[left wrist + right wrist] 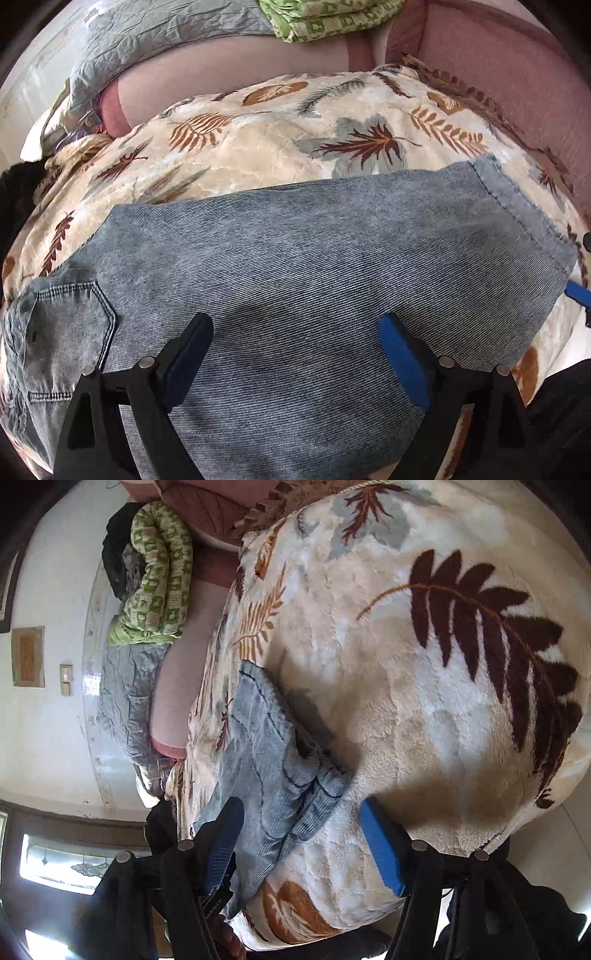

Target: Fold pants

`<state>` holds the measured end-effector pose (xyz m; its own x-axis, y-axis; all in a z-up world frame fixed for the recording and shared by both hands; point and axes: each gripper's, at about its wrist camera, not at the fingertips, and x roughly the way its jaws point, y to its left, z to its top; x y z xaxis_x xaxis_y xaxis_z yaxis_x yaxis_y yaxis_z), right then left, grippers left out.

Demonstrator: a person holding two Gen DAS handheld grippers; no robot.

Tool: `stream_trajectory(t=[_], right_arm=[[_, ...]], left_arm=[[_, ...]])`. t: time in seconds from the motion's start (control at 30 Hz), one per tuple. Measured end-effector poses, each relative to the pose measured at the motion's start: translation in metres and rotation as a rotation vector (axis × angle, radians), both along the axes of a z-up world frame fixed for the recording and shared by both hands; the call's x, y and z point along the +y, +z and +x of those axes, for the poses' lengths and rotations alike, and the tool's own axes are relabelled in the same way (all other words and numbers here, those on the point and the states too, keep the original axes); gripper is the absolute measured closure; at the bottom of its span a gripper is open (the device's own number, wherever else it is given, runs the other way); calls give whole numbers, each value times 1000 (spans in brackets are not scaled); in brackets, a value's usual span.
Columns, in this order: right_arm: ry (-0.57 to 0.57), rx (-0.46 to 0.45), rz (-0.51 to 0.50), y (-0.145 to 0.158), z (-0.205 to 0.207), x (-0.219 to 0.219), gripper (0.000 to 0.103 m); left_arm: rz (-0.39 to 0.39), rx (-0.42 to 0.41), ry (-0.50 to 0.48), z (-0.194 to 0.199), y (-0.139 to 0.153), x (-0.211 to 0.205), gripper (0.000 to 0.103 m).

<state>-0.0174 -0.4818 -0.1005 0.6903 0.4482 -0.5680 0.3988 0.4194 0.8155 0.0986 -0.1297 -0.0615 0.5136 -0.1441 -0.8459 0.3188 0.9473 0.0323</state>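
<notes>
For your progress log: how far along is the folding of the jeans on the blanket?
Done: the jeans lie flat in a stacked layer on the leaf-print blanket. In hand: nothing; the left gripper and right gripper are both open, the right at the hem. Left: probably further folds.

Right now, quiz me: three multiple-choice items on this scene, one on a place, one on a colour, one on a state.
1. The jeans lie on:
A. a leaf-print blanket
B. a bare floor
C. a wooden chair

2. The pads of the left tool are:
A. red
B. blue
C. yellow

3. The right tool is:
A. shut on the jeans
B. shut on the blanket
C. open

Answers:
1. A, the leaf print shows on the blanket all round the denim.
2. B, both inner pads are blue.
3. C, its fingers stand wide apart, with denim and blanket in the gap.
</notes>
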Motion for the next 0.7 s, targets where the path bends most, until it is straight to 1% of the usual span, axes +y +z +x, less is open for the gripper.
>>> stream_trajectory(t=[0.07,0.1,0.13,0.17,0.2,0.23,0.27,0.3,0.33,0.37,0.4,0.47,0.53,0.57,0.63,0.67,0.7], right_arm=[[-11,-19,-7,6,1,-2,33],[0,-3,-37,6,5,0,33],[17,33,-80,2,11,2,33],[31,50,-93,-5,16,3,34],[14,57,-78,-8,16,1,34],[5,62,-78,-3,14,1,35],[11,64,-97,2,14,2,34],[16,63,-128,7,13,5,34],[18,64,-160,9,10,7,34],[25,58,-177,8,7,8,34],[28,47,-172,5,4,7,34],[-10,22,-118,1,-3,2,34],[-34,8,-96,-2,-7,-2,33],[-45,10,-91,-2,-8,-2,33],[-49,7,-127,3,-7,2,33],[-40,-2,-153,7,-6,6,32],[-28,-8,-174,10,-3,11,32]], left_arm=[[-65,-47,30,-8,12,15,12],[-81,-69,43,-13,16,22,12],[-73,-76,59,-14,13,25,12],[-37,-48,70,-12,4,27,12],[5,33,53,-2,-13,26,11],[14,52,24,-1,-19,28,10],[-1,7,31,-4,-12,33,10],[-14,-8,50,-8,-2,40,11],[-61,-25,42,-14,9,49,11],[-108,-63,34,-23,22,61,11],[-127,-112,47,-33,34,75,11],[-131,-189,106,-49,52,108,11],[-183,-235,173,-60,61,149,11],[-180,-251,220,-63,63,167,11],[-123,-271,352,-60,57,203,11],[-79,-236,431,-55,44,219,11],[-36,-149,483,-43,25,232,11]])
